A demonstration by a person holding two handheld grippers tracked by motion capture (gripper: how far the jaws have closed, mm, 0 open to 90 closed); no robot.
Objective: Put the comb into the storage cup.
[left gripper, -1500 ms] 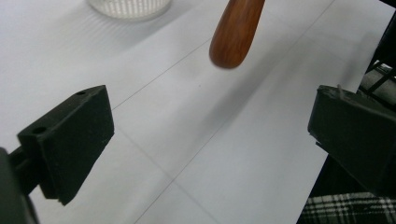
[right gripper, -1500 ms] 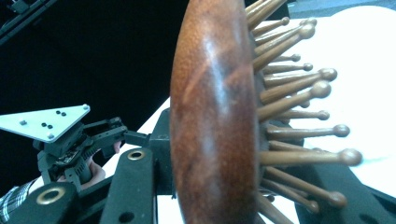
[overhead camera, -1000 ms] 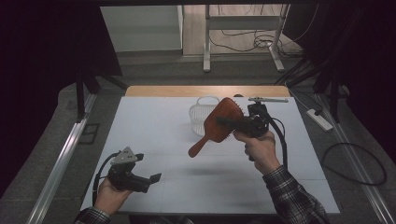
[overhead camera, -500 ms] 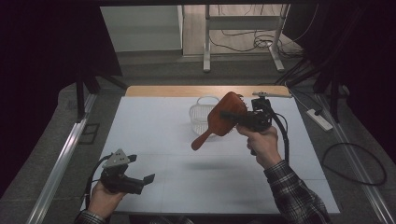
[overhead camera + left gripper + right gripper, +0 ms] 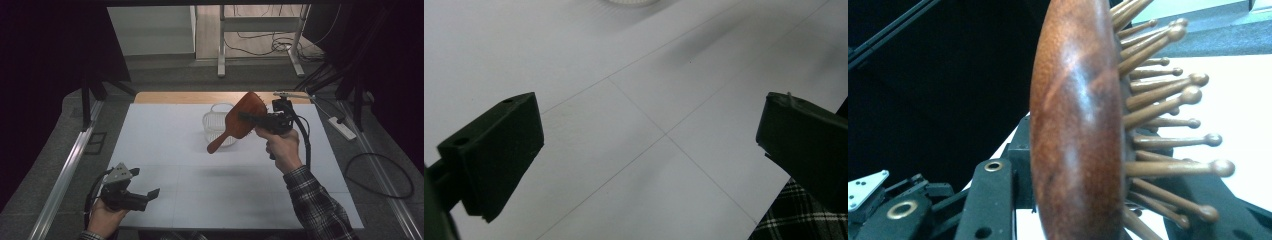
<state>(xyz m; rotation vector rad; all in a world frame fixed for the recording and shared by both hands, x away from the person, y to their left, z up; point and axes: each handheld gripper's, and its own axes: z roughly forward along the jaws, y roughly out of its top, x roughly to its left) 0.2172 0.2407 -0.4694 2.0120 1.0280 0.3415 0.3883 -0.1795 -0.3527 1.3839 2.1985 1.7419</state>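
A reddish-brown wooden paddle hairbrush [image 5: 241, 118] hangs in the air above the table, its handle slanting down to the left. My right gripper [image 5: 250, 118] is shut on the brush's head from the right. In the right gripper view the brush [image 5: 1075, 130] stands edge-on between the jaws, its wooden bristles [image 5: 1168, 97] pointing right. Just behind and below the brush sits a white basket [image 5: 212, 125]. Near the front left corner my left gripper [image 5: 146, 183] is held low and open, with bare table between its jaws [image 5: 649, 127].
The white table top [image 5: 170, 150] has a wooden strip [image 5: 170, 97] along its far edge. A metal rail [image 5: 70, 170] runs down the left side. Cables and a power strip [image 5: 342, 127] lie on the floor at right. A plaid sleeve [image 5: 794, 215] shows beside the left gripper.
The right gripper has carried the brush slightly up and to the right, closer over the basket. The left hand has drifted a little toward the front left corner.
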